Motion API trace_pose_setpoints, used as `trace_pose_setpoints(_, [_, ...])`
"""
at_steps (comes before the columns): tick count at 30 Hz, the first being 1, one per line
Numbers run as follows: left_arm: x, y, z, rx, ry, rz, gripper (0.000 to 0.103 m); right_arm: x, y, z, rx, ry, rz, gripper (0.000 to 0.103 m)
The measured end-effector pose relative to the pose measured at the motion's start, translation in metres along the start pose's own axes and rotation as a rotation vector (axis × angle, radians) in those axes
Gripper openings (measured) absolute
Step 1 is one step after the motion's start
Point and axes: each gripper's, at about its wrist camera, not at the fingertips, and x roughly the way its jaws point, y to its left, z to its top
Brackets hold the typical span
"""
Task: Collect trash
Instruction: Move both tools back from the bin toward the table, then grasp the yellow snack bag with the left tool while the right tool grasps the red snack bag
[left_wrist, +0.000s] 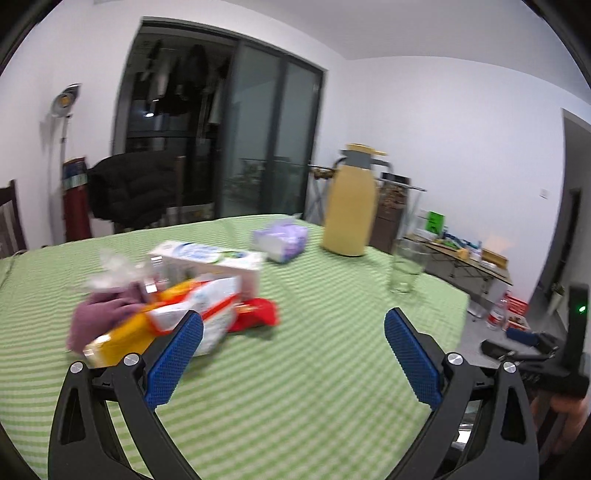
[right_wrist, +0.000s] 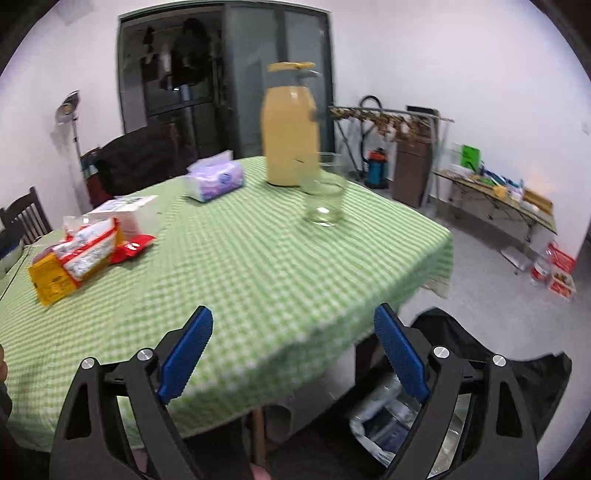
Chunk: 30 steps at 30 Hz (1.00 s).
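A table covered with a green checked cloth (right_wrist: 258, 266) is seen from both wrist cameras. The left gripper (left_wrist: 293, 325) is held above the cloth with its blue pads spread wide and nothing between them. The right gripper (right_wrist: 293, 321) is likewise released, its jaws standing apart over the near table edge, empty.

The trash is gathered in a loose pile (left_wrist: 177, 306) on the left part of the table: a yellow packet (right_wrist: 50, 280), a white-and-red wrapper (right_wrist: 92, 251), a flat red wrapper (right_wrist: 135, 245), a white carton (left_wrist: 218, 266) and, in the left view, a crumpled purple piece (left_wrist: 99, 321) and some clear plastic. The pieces are blurred, and what is inside the packets cannot be told.

Further back, a purple tissue pack (right_wrist: 216, 179) is laid on the cloth, with tissue showing at its top. A yellow thermos jug (right_wrist: 290, 129) with a grey collar is stood upright near the far edge; its contents are hidden. Just in front of it a clear glass (right_wrist: 325, 195) is stood upright and appears empty.

Below the table edge, at the right gripper's side, a black bag (right_wrist: 461, 354) is held open, and clear plastic and dark wrappers are seen inside it.
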Motion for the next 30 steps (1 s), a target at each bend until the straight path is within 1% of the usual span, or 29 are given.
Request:
trace_pose_setpoints(7, [-0.018, 0.07, -0.01, -0.096, 0.023, 0.086, 0.095, 0.009, 0.044, 0.012, -0.075, -0.003, 0.057, 0.085])
trace_pose_setpoints(8, [-0.019, 0.076, -0.011, -0.104, 0.027, 0.094, 0.095, 0.011, 0.049, 0.012, -0.081, -0.004, 0.065, 0.085])
trace_pose_setpoints(11, [-0.022, 0.11, -0.017, -0.141, 0.045, 0.148, 0.095, 0.02, 0.067, 0.014, -0.102, 0.005, 0.091, 0.085])
trace_pose_setpoints(13, [-0.025, 0.131, -0.02, -0.171, 0.054, 0.168, 0.096, 0.026, 0.08, 0.014, -0.123, 0.013, 0.107, 0.085])
trace_pose_setpoints(15, [-0.03, 0.155, -0.023, -0.229, 0.068, 0.178, 0.095, 0.031, 0.094, 0.013, -0.149, 0.02, 0.126, 0.085])
trace_pose_setpoints(17, [-0.035, 0.176, -0.027, -0.28, 0.083, 0.167, 0.095, 0.035, 0.106, 0.013, -0.171, 0.029, 0.149, 0.085])
trace_pose_setpoints(18, [-0.036, 0.182, -0.028, -0.289, 0.083, 0.147, 0.095, 0.037, 0.113, 0.013, -0.185, 0.031, 0.162, 0.085])
trace_pose_setpoints(20, [-0.037, 0.193, -0.034, -0.296, 0.068, 0.071, 0.095, 0.043, 0.129, 0.012, -0.217, 0.039, 0.181, 0.085])
trace_pose_setpoints(22, [-0.035, 0.197, -0.038, -0.299, 0.069, 0.063, 0.095, 0.048, 0.141, 0.011, -0.241, 0.045, 0.198, 0.085])
trace_pose_setpoints(24, [-0.027, 0.193, -0.037, -0.274, 0.092, 0.058, 0.095, 0.054, 0.154, 0.01, -0.26, 0.059, 0.218, 0.085])
trace_pose_setpoints(26, [-0.017, 0.179, -0.031, -0.196, 0.127, 0.03, 0.093, 0.058, 0.165, 0.009, -0.273, 0.065, 0.236, 0.085])
trace_pose_setpoints(27, [-0.011, 0.169, -0.027, -0.135, 0.147, 0.027, 0.09, 0.06, 0.172, 0.009, -0.281, 0.067, 0.249, 0.085])
trace_pose_setpoints(28, [-0.006, 0.163, -0.025, -0.097, 0.167, 0.049, 0.08, 0.061, 0.176, 0.009, -0.284, 0.069, 0.255, 0.085])
trace_pose_setpoints(29, [0.003, 0.155, -0.023, -0.055, 0.196, 0.099, 0.07, 0.062, 0.18, 0.008, -0.288, 0.071, 0.263, 0.085])
trace_pose_setpoints(30, [0.01, 0.149, -0.021, -0.021, 0.21, 0.127, 0.066, 0.064, 0.185, 0.006, -0.293, 0.077, 0.271, 0.085])
